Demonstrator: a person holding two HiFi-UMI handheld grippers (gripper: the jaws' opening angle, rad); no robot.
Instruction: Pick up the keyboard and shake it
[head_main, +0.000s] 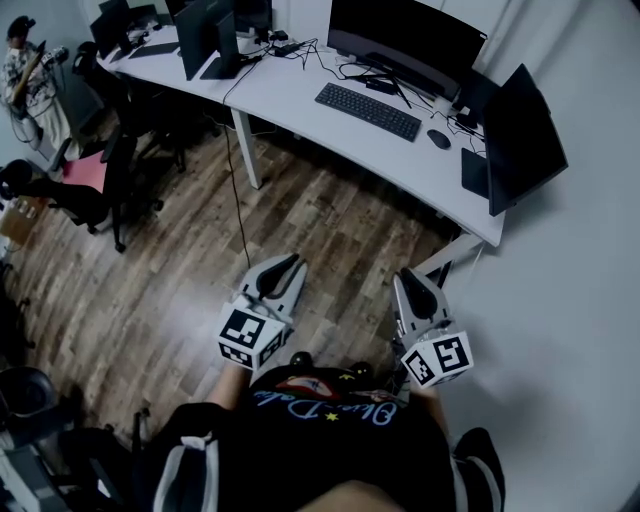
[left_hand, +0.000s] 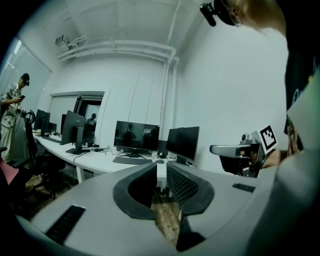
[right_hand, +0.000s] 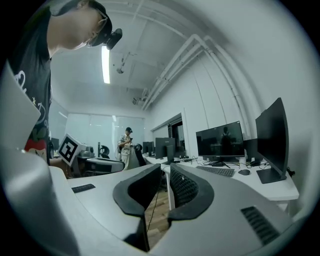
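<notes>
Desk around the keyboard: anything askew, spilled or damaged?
Nothing stands out. The keyboard lies flat on the white desk, in front of the monitor, mouse beside it; no spill or damage visible.

A keyboard (head_main: 368, 110) is lying along the middle of the desk (head_main: 290, 95), a mouse (head_main: 438, 138) sitting just right of it, a wide monitor (head_main: 405, 40) standing behind both at the back edge, a second monitor (head_main: 522, 140) standing at the desk's right end, office chairs (head_main: 95, 190) standing on the floor (head_main: 200, 280) left of the desk

Cannot tell single keys on the keyboard (head_main: 368, 110): far too small. Loses part of the wide monitor (head_main: 405, 45) and the worktop (head_main: 290, 100) past the top edge.
</notes>
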